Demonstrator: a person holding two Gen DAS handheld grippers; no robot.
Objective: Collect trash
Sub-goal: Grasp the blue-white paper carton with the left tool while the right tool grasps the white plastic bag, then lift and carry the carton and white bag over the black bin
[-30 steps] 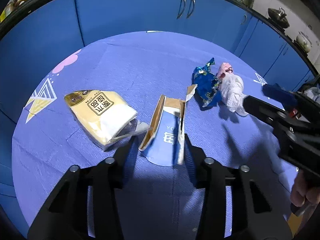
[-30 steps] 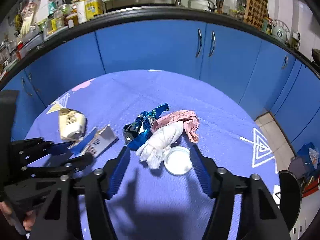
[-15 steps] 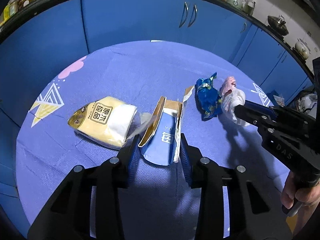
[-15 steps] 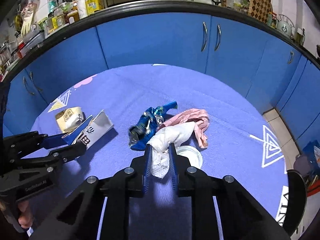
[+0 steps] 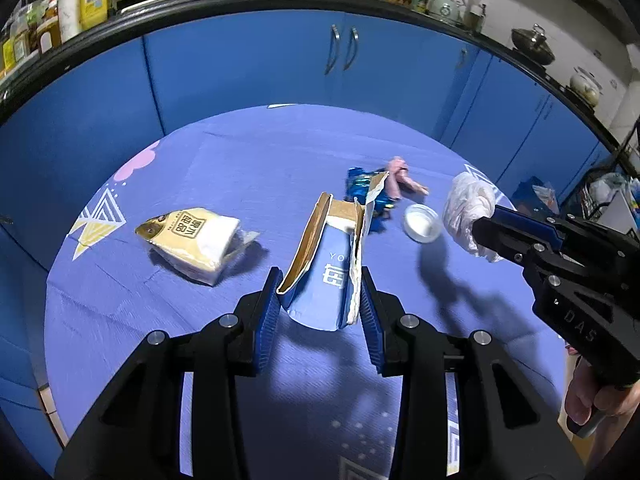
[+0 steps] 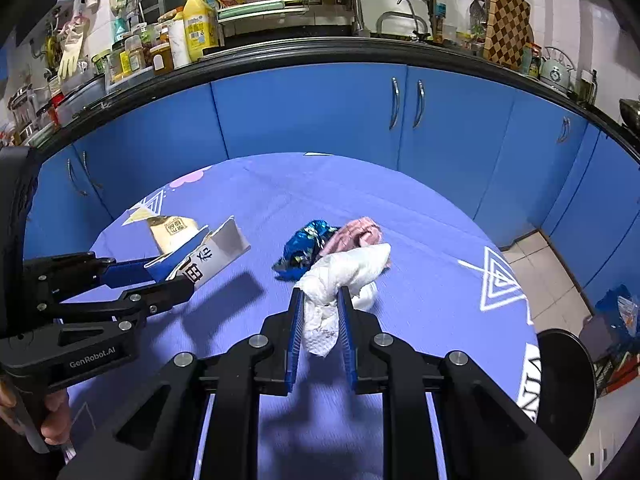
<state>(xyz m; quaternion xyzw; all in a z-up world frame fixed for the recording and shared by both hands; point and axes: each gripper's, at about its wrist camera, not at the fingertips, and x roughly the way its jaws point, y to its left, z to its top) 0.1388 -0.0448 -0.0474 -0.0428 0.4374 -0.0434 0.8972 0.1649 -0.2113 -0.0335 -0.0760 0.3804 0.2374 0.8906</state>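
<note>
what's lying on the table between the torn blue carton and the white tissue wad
In the left wrist view, a small round white lid lies on the cloth between the torn blue carton and the white tissue wad.

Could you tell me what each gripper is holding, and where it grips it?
Left gripper clamps the torn blue carton across its lower sides; right gripper pinches the crumpled white tissue near its lower end.
</note>
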